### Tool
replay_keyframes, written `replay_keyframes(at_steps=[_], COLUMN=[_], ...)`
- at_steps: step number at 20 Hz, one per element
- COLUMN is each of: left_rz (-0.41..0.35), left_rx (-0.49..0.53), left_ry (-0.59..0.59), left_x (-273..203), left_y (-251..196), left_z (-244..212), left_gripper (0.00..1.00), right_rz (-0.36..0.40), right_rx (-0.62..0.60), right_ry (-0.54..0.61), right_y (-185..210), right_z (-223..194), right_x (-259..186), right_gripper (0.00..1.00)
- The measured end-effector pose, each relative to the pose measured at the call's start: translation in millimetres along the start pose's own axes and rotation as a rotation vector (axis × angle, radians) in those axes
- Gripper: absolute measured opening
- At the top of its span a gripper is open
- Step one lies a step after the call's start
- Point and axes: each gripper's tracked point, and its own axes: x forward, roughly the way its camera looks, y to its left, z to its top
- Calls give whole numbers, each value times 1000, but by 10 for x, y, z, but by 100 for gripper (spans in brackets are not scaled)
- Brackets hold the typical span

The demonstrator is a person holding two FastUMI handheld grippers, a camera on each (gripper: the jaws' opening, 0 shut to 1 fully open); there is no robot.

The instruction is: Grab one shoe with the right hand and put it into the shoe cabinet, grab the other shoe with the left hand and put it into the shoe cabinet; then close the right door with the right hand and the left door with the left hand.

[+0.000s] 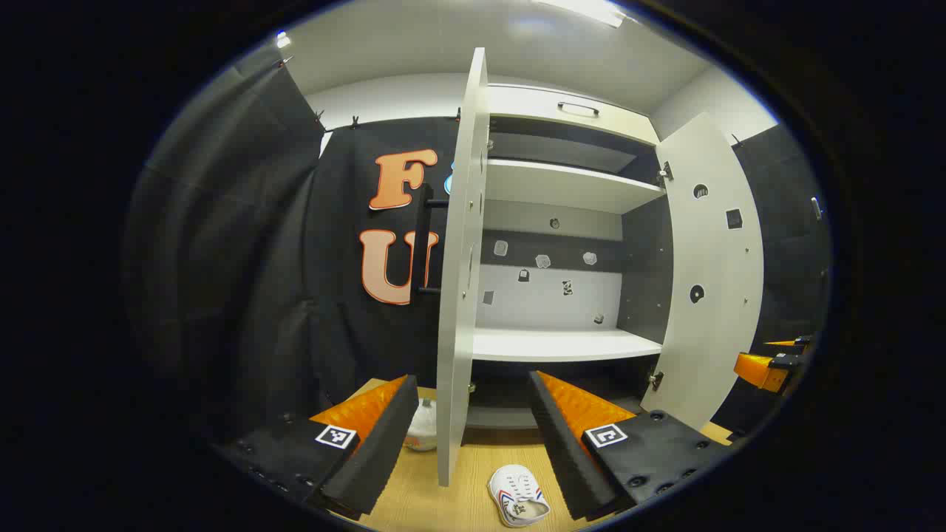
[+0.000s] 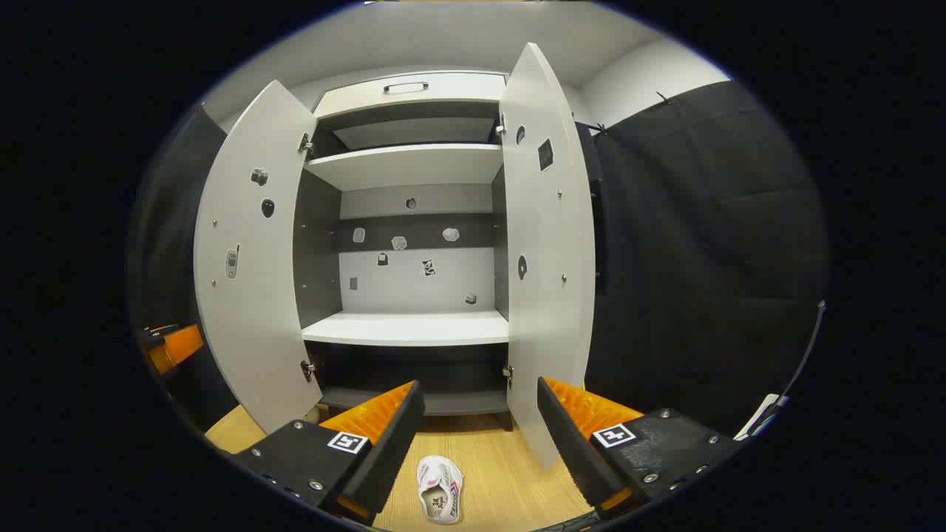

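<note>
Two doors stand wide open on your shoe cabinet (image 2: 414, 166), and the middle shelf (image 2: 406, 327) is bare. Your right gripper (image 2: 479, 436) has its jaws spread apart with nothing between them, hanging above the wooden floor (image 2: 510, 473). One white shoe (image 2: 440, 499) lies on that floor right below it, in front of the cabinet. Your right door (image 2: 550, 281) swings out just beside the right finger. Your left gripper (image 1: 473, 432) is released too, gripping nothing, with the edge of the left door (image 1: 462, 281) rising between its fingers. A second white shoe (image 1: 425, 428) peeks out behind that door, low on the floor.
</note>
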Motion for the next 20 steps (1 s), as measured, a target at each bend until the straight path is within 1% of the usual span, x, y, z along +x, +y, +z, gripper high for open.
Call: replay_keyframes(at_steps=[4,7,8,9,10,11,12,13,16,20], left_rz=[12,-5,-5,-5,-10,-19,-27,-32,-47,-57], left_rx=[-18,-13,-2,8,15,16,15,15,11,7], left_ry=[-6,-25,-29,-31,-33,-31,-27,-23,-14,-8], left_x=[-10,-11,-16,-22,-28,-44,-45,-48,-58,-73], left_y=[26,-43,-57,-66,-98,-129,-161,-174,-214,-218], left_z=[45,133,138,142,149,146,133,116,92,58], left_gripper=[96,97,99,96,96,94,96,96,96,97], right_rz=[33,25,25,25,23,21,20,21,24,44], right_rx=[10,3,6,8,9,11,16,21,15,8], right_ry=[-1,-10,-6,-2,0,4,7,9,27,94], right_y=[48,-27,-39,-53,-67,-75,-73,-64,-20,121], right_z=[42,67,49,35,18,-8,-27,-44,-168,-520], right_x=[-23,-45,-53,-58,-60,-63,-66,-74,-65,-17], right_gripper=[95,94,95,95,95,95,94,94,95,95])
